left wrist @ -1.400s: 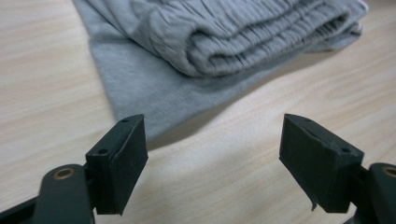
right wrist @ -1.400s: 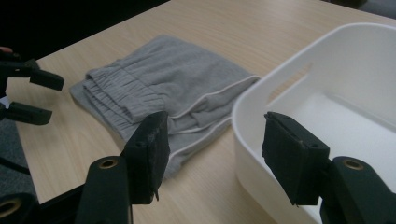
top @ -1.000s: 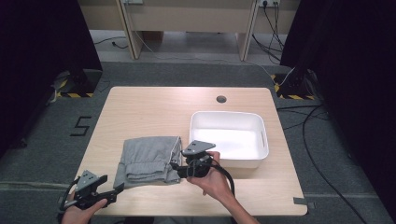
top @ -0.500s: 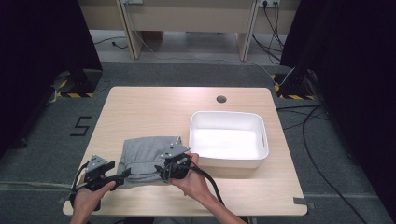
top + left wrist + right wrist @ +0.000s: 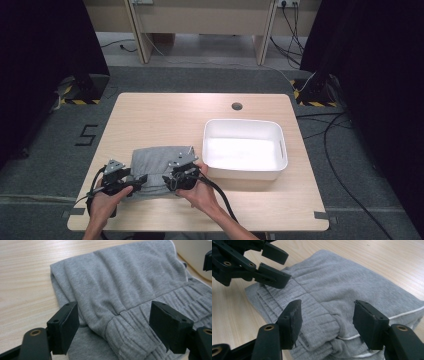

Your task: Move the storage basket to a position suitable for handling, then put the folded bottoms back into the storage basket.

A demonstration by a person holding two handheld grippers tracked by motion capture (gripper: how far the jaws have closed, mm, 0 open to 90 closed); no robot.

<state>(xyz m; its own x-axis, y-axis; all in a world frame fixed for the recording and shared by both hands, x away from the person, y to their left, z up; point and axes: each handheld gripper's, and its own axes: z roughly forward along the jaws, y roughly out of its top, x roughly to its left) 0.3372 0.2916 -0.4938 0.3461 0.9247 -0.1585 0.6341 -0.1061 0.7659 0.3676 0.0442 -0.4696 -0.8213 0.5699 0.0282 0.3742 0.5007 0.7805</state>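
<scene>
Grey folded sweatpants (image 5: 161,165) lay on the tabletop (image 5: 165,120) just left of the white tub (image 5: 245,149). The left gripper (image 5: 113,327) and right gripper (image 5: 327,320) both stood with jaws spread wide over the waistband end, clamping nothing.

A light wooden table (image 5: 150,120) carries folded grey trousers (image 5: 157,165) beside 1 white tub (image 5: 243,170).
</scene>
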